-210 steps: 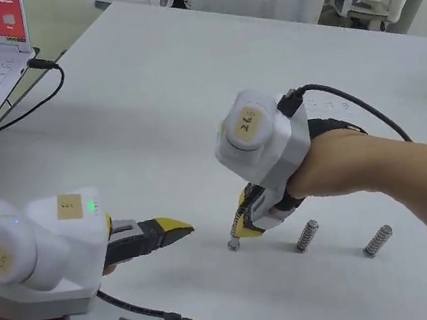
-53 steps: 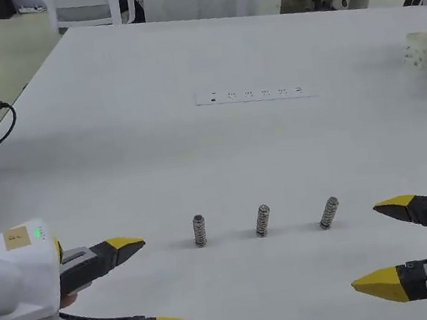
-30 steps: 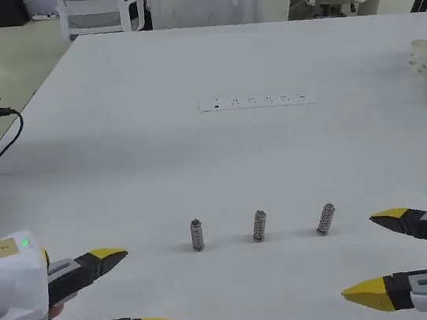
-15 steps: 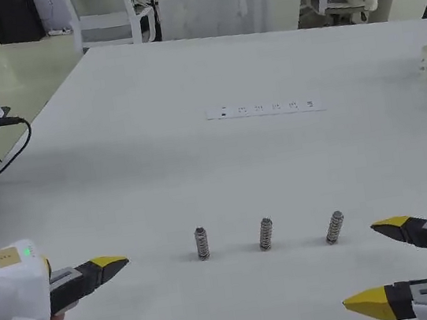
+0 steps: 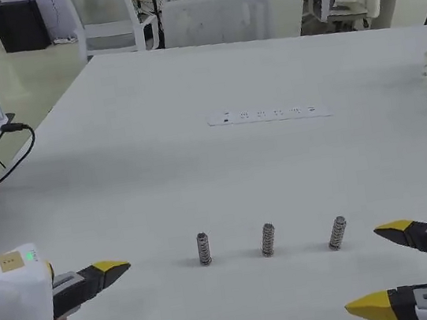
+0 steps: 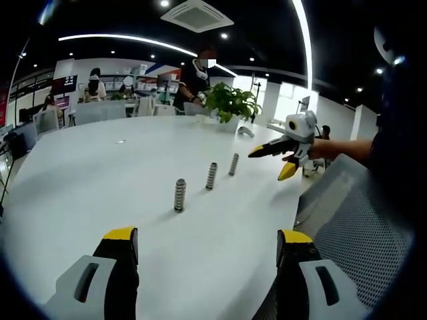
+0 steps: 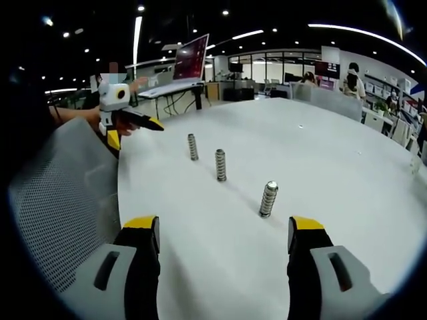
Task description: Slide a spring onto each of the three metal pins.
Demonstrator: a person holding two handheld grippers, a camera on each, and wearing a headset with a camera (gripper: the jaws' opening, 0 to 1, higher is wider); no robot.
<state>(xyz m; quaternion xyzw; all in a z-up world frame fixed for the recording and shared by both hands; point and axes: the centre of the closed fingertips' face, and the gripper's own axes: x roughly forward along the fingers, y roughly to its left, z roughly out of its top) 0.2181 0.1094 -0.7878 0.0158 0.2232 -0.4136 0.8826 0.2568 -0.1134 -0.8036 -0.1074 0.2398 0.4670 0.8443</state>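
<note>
Head view, step in hand: judged finished or at final check. The left spring, middle spring and right spring stand on end in a row on the desk, as they would if each were seated on its pin.
Head view, next move: judged to call only for confirming that each coil sits fully down. The right spring leans slightly. Both tools should keep clear of the row.
Head view, tools: the left tool and right tool both have jaws spread wide with nothing held. The row lies between them, a little beyond their tips, touching neither.
Left gripper view, position: the left tool is spread and empty. The left spring is nearest ahead, apart from the jaws. The right tool sits past the far end of the row.
Right gripper view, position: the right tool is spread and empty. The right spring is nearest, apart from the jaws, and the left tool is beyond the row.
Pins: largely hidden inside the coils.
</note>
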